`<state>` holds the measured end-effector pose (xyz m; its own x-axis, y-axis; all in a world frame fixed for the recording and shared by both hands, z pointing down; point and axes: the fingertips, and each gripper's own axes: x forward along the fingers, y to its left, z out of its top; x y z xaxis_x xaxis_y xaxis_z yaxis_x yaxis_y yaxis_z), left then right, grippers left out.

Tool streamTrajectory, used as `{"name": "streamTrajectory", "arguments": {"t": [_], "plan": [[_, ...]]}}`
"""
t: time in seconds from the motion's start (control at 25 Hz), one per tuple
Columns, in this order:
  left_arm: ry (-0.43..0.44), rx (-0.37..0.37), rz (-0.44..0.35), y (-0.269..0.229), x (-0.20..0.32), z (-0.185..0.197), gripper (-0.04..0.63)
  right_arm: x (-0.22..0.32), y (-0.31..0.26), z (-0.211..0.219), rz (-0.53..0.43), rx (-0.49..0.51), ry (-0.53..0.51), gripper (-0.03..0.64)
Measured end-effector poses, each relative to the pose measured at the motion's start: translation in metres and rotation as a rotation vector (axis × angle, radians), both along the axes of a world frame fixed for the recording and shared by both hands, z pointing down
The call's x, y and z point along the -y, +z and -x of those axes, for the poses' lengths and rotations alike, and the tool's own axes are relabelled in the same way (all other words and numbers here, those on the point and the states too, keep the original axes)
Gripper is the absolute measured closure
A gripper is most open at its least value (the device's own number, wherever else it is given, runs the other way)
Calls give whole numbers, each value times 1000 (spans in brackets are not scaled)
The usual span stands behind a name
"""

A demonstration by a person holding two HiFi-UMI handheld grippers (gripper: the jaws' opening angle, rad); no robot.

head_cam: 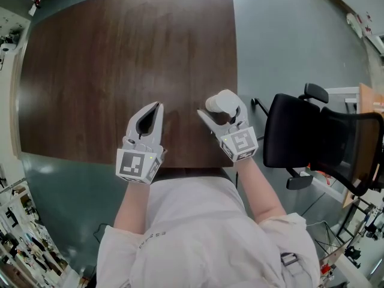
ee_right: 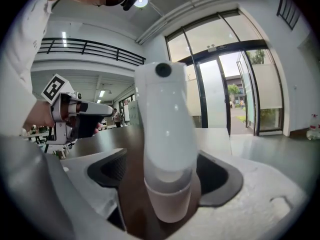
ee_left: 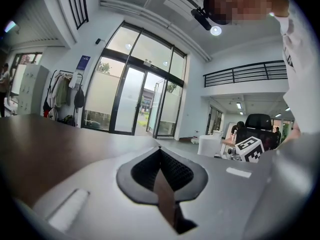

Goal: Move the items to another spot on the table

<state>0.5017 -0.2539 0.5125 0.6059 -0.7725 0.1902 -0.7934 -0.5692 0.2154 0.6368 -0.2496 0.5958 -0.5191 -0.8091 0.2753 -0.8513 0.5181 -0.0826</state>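
The right claw [head_cam: 222, 114] is spread wide around a white bottle [ee_right: 167, 134], with its pads clear of the bottle's sides. The bottle seems to stand upright on its own base near the front right edge of the tabletop [head_cam: 120, 53], which looks like a chosen drop spot. The left claw [head_cam: 155, 110] is closed on nothing and hovers nearby, probably because one claw is enough here.
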Motion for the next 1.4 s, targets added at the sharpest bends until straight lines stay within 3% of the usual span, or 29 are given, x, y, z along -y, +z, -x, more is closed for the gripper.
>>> {"name": "streamTrajectory", "arguments": {"t": [0.16, 0.4, 0.44, 0.56, 0.72, 1.0, 1.2, 1.4], "plan": [[-10, 3, -10, -15, -4, 4, 578, -6, -15, -9, 5, 26, 33, 207], [-6, -9, -33, -39, -12, 5, 578, -22, -75, -24, -87, 79, 112, 217], [-4, -12, -42, -46, -13, 4, 578, -25, -85, -28, -98, 79, 126, 242], [1, -17, -74, -64, -19, -3, 578, -35, -109, -40, -142, 38, 146, 497], [-21, -16, -113, -71, -25, -2, 578, -36, -125, -54, -160, 26, 167, 624], [-67, 12, -88, -66, -40, 35, 578, -37, -151, -37, -147, 114, 181, 624], [-80, 5, -110, -72, -46, 76, 578, -46, -173, 25, -155, 145, 115, 624], [-54, 12, -161, -79, -60, 134, 578, -51, -160, 93, -140, 134, 104, 624]]}}
